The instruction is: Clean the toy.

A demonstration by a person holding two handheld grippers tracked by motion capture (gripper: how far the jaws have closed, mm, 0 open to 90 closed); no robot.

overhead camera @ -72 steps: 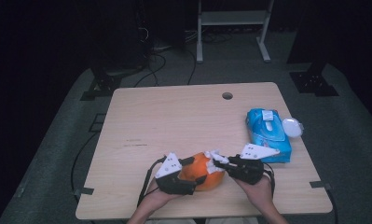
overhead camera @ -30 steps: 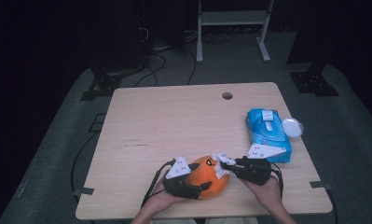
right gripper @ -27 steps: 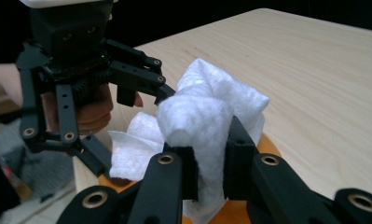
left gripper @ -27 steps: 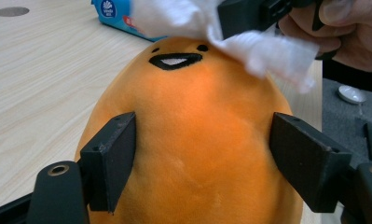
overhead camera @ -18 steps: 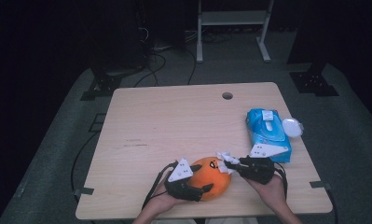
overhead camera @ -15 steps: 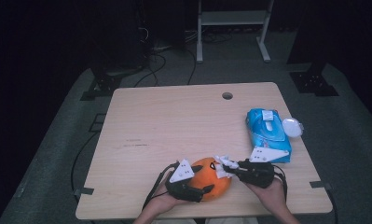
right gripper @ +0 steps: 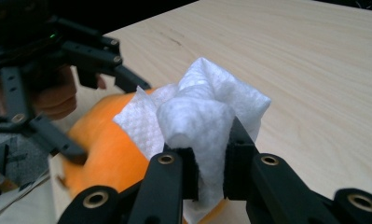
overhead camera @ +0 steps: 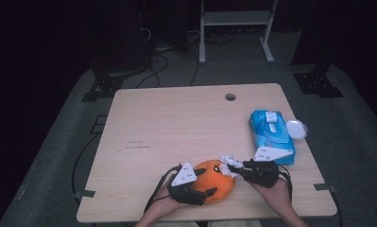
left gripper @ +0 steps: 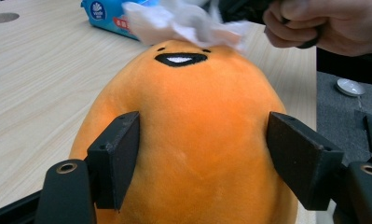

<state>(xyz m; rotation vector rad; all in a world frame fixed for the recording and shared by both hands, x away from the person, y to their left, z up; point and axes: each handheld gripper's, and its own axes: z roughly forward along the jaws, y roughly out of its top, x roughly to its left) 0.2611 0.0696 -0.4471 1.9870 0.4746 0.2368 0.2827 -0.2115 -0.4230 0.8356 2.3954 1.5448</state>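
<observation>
The left gripper (overhead camera: 209,189) is bracing the orange plush toy (overhead camera: 214,180) at the near edge of the surface (overhead camera: 176,123); its jaws have just been closing and are pressing the toy's flanks. The right gripper (right gripper: 210,175) is clamping a crumpled white wipe (right gripper: 207,116) and holding it against the toy's face. Risk: the soft body is yielding, so firm wiping pressure could be rolling the toy out of the brace or dragging the wipe from the jaws.
</observation>
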